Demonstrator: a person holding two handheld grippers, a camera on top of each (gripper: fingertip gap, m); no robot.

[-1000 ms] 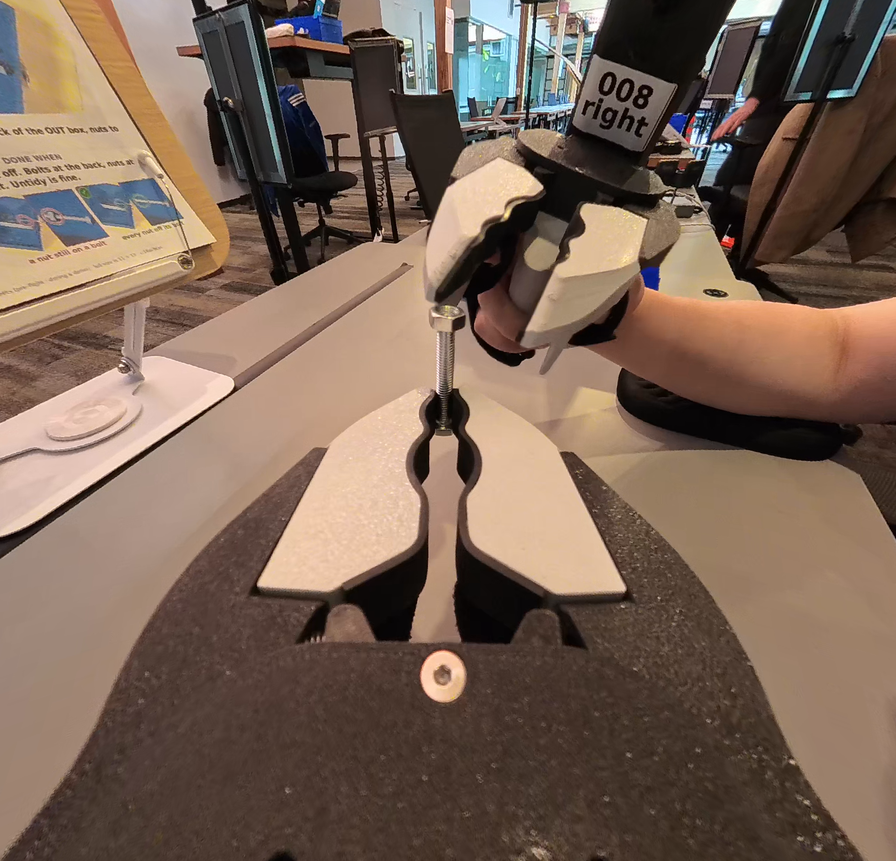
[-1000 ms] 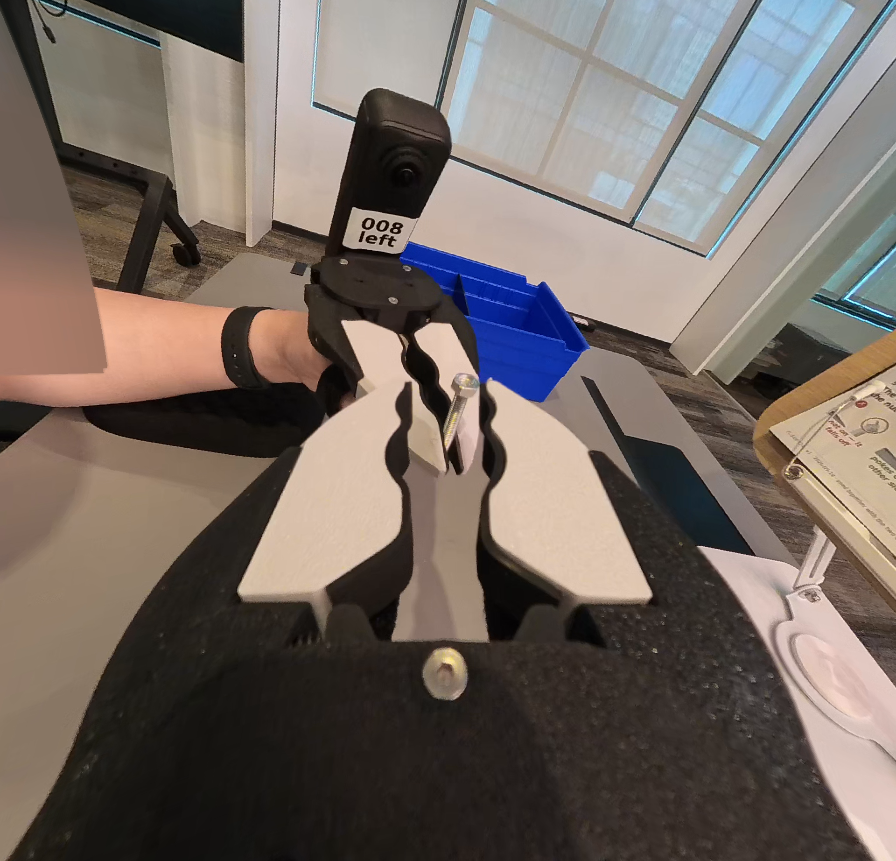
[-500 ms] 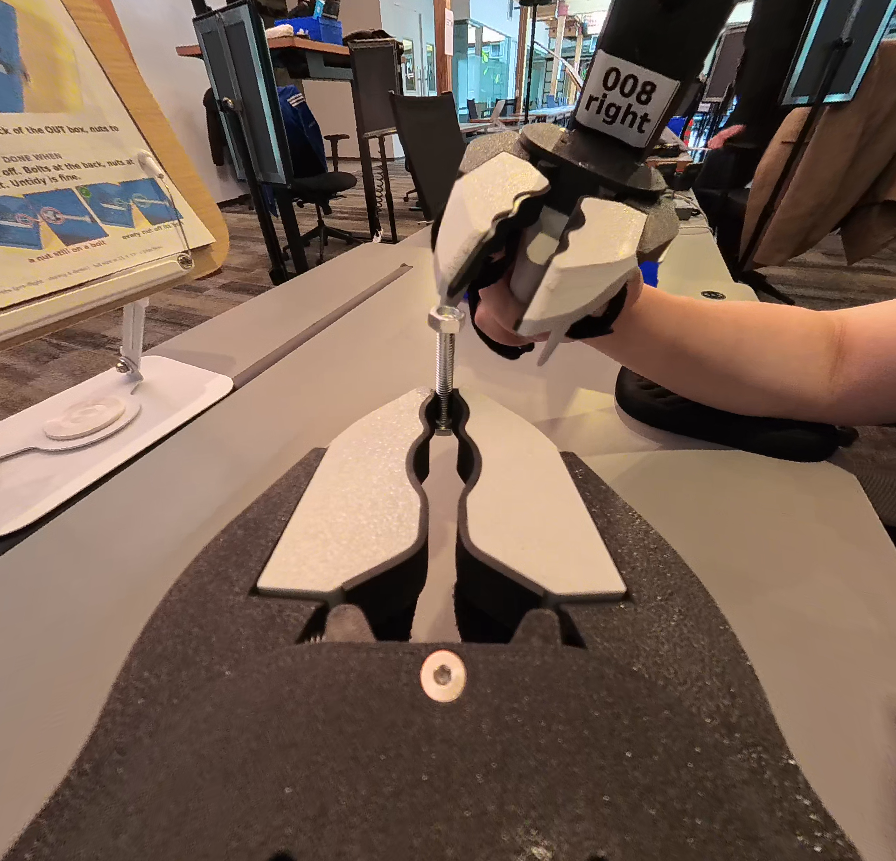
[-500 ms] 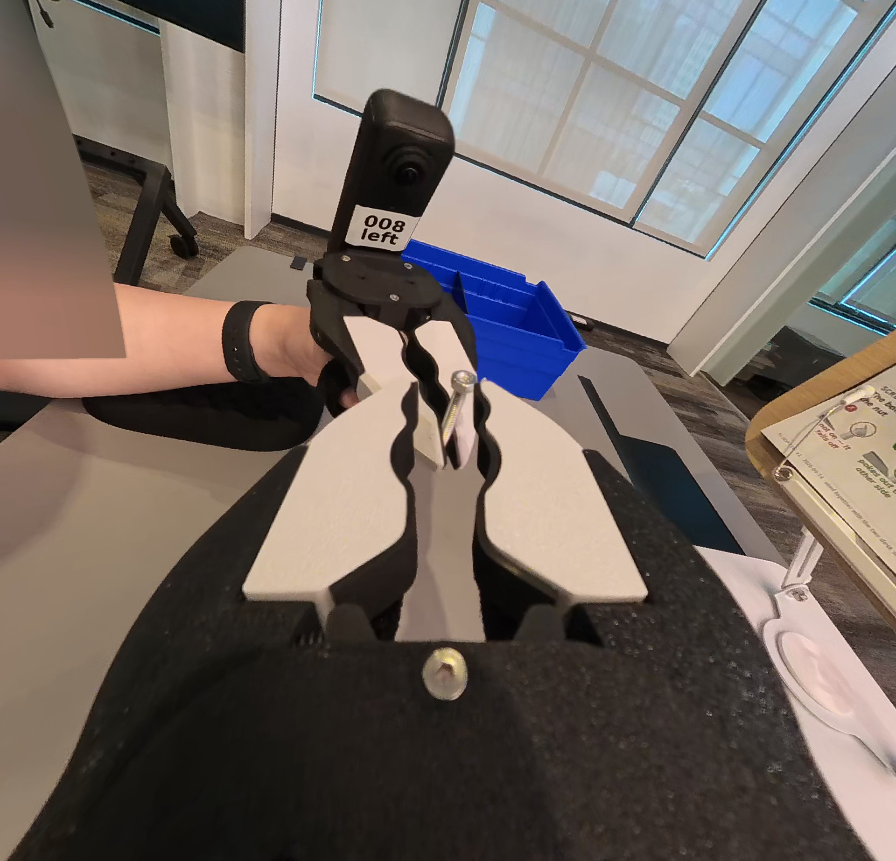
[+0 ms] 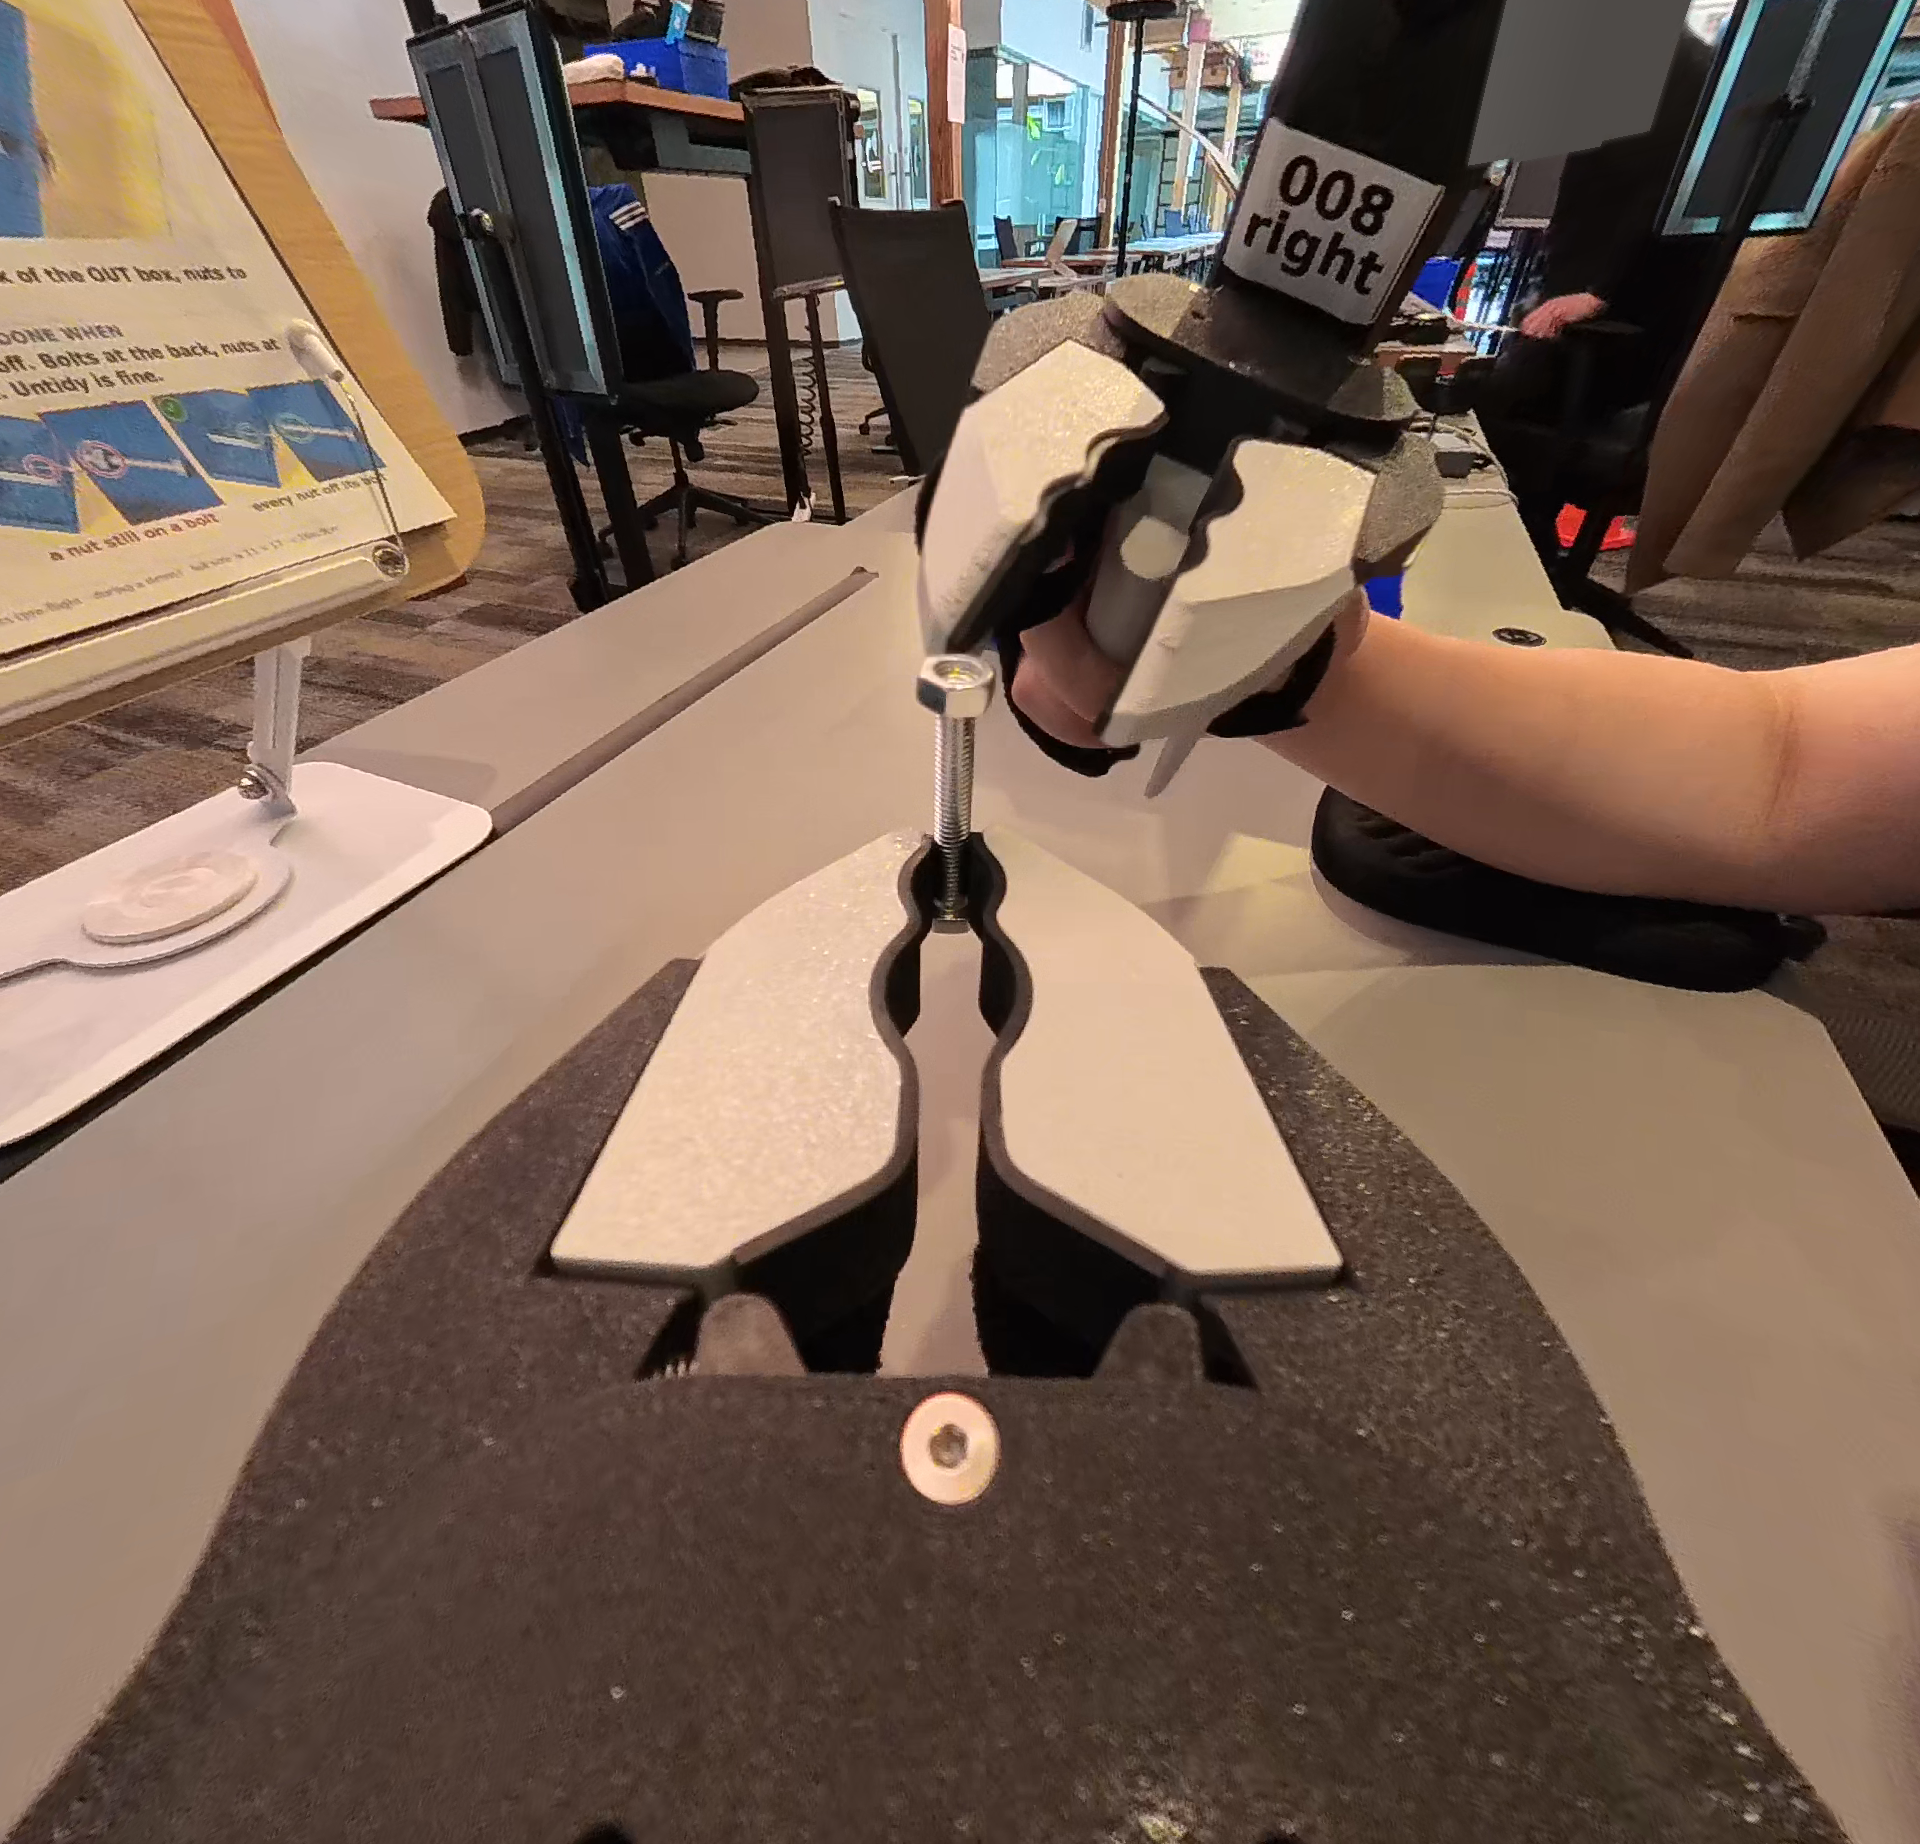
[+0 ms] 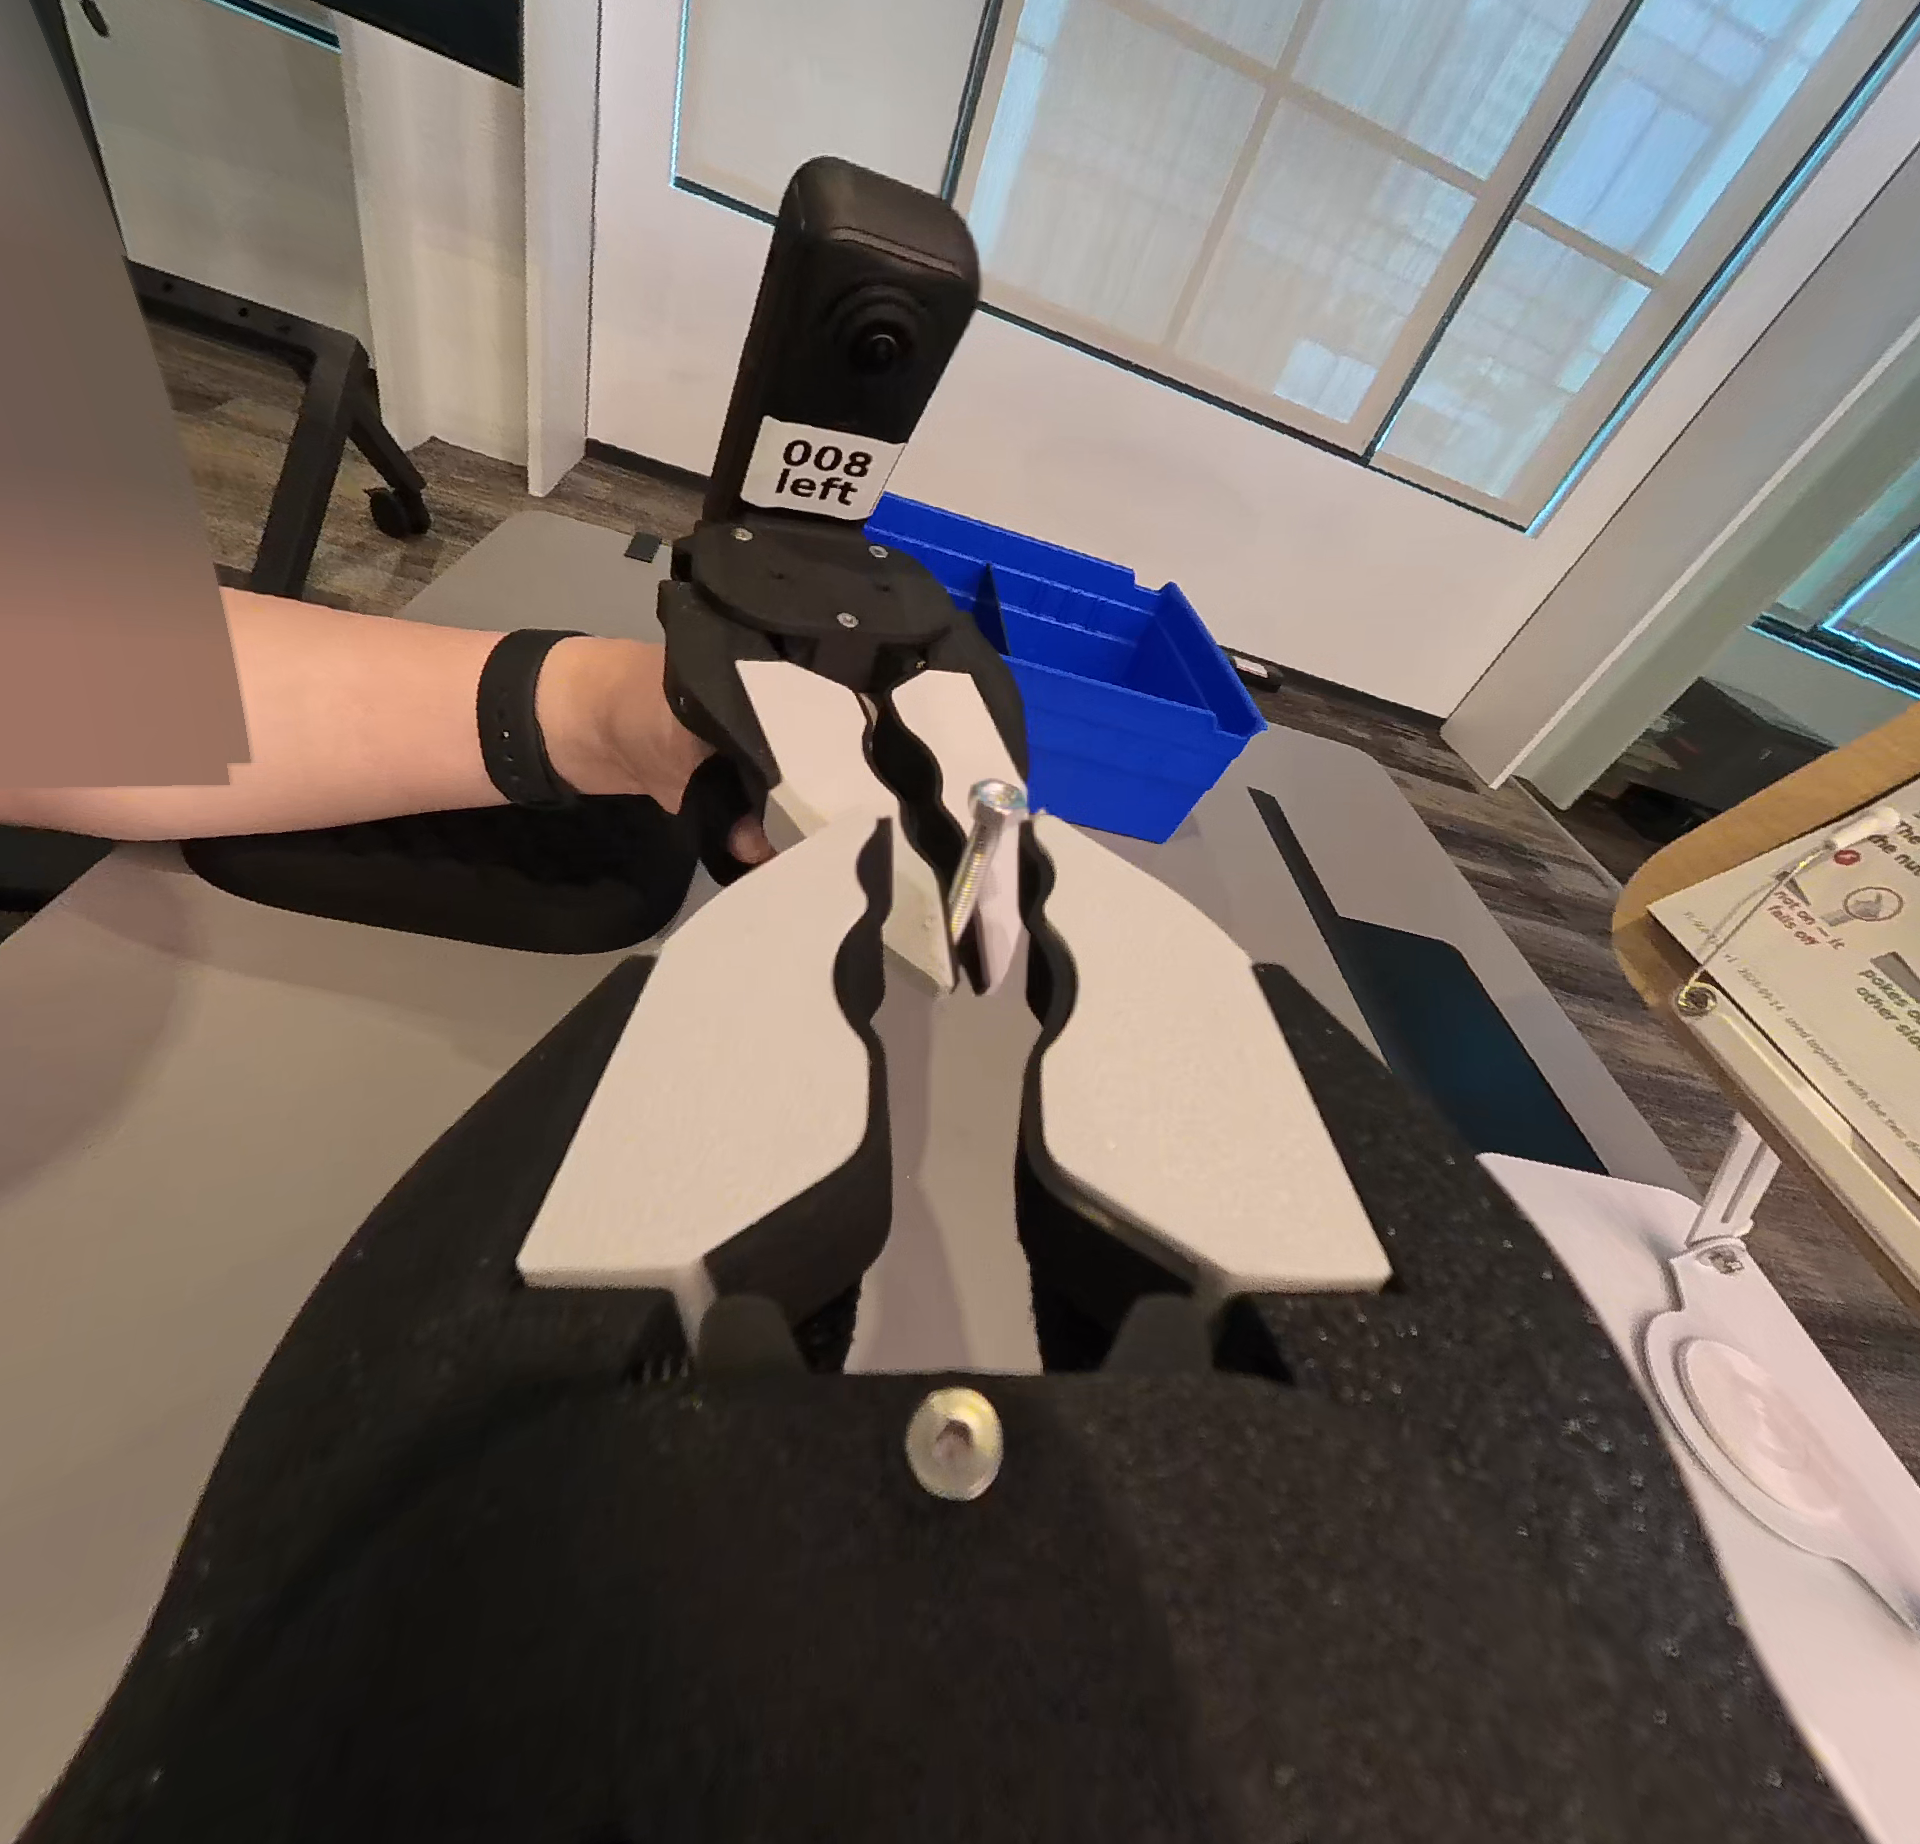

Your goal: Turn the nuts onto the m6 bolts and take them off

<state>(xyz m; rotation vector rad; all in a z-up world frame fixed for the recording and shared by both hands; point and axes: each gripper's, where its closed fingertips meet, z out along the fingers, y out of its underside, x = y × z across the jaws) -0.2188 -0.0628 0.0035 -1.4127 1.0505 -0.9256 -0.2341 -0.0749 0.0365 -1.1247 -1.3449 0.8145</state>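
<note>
My left gripper is shut on a silver M6 bolt near its lower end and holds it upright above the grey table. A hex nut sits at the bolt's top end. My right gripper is open, its jaws apart, and one finger touches the nut from above. In the right wrist view the bolt and nut stand between my right gripper's tips, against the right finger. The left gripper faces it.
A blue divided bin stands on the table behind the left gripper. An instruction board on a white stand is at the table's side and also shows in the right wrist view. Black arm-rest pads lie under both forearms. Less than 4 cm separates the two grippers' tips.
The right gripper has shifted and tilted slightly while its finger stays at the nut. The left gripper and the bolt have held still.
</note>
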